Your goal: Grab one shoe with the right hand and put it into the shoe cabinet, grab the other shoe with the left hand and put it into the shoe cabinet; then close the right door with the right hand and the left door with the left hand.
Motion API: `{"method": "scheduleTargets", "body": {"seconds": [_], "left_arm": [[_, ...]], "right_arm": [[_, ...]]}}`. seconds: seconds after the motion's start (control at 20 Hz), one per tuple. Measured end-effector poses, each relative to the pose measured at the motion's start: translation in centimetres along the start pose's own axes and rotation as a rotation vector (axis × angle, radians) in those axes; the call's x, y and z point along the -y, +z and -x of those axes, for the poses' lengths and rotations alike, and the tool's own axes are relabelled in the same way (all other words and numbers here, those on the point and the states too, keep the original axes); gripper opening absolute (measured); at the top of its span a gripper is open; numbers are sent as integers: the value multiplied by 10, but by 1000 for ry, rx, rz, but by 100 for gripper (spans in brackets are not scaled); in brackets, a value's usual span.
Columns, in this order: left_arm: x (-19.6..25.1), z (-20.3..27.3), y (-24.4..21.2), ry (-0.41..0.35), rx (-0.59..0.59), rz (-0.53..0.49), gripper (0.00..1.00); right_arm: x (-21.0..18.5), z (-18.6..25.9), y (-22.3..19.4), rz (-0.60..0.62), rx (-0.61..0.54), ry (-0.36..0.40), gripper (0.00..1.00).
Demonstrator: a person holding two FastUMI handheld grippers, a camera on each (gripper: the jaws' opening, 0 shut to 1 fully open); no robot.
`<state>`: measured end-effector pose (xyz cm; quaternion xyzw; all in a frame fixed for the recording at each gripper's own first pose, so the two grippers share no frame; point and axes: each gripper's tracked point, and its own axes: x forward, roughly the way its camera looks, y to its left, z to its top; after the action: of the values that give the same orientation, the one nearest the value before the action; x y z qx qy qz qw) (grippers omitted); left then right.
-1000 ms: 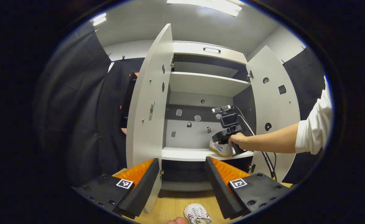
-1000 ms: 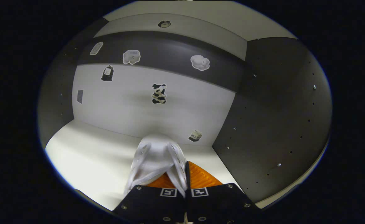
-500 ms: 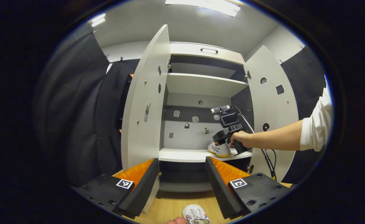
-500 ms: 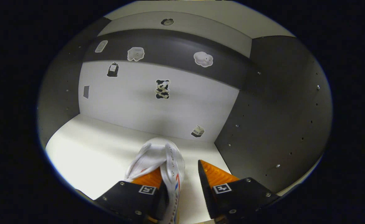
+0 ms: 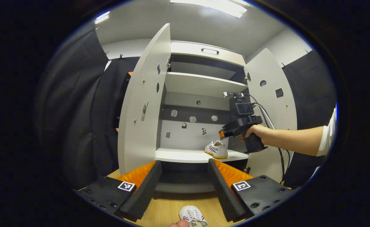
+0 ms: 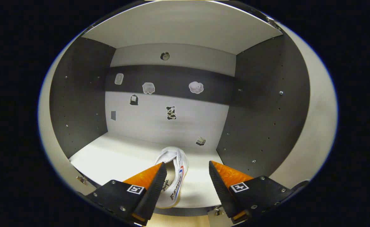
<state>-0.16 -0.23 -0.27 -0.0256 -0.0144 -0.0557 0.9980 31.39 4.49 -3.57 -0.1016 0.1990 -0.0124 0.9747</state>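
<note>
A white shoe (image 5: 216, 149) (image 6: 173, 176) with red and blue stripes rests on the right end of the cabinet's lower shelf (image 5: 185, 155). My right gripper (image 6: 185, 183) is open, pulled back just in front of the shelf edge, the shoe lying free ahead of its fingers. In the left gripper view the right gripper (image 5: 222, 134) is held by a hand above and right of that shoe. The other white shoe (image 5: 192, 216) lies on the wooden floor, below and between the fingers of my open left gripper (image 5: 185, 176). Both cabinet doors, left door (image 5: 141, 104) and right door (image 5: 271, 104), stand open.
The cabinet has an upper shelf (image 5: 200, 84) and a drawer front with a handle (image 5: 210, 50) on top. Stickers dot the back panel (image 6: 159, 113). Black cloth walls flank the cabinet. A fingertip (image 5: 178, 224) shows by the floor shoe.
The right gripper opened, let go of the shoe on the shelf, then drew back and rose out of the cabinet. The left gripper barely moved.
</note>
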Motion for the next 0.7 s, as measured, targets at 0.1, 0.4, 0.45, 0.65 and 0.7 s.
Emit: {"method": "scheduleTargets", "body": {"seconds": [0.1,0.4,0.45,0.65,0.7], "left_arm": [[0,2,2,0,3,-2,96],[-4,11,-1,3,-12,6,96],[-5,12,-2,6,-14,4,96],[-9,19,-18,9,-49,4,96],[-11,21,-26,9,-69,6,96]], "right_arm": [[-5,31,14,-14,56,31,91],[-7,134,27,-45,232,71,92],[-7,149,23,-60,251,73,92],[1,201,-9,-88,338,41,92],[4,213,-21,-94,358,27,92]]}}
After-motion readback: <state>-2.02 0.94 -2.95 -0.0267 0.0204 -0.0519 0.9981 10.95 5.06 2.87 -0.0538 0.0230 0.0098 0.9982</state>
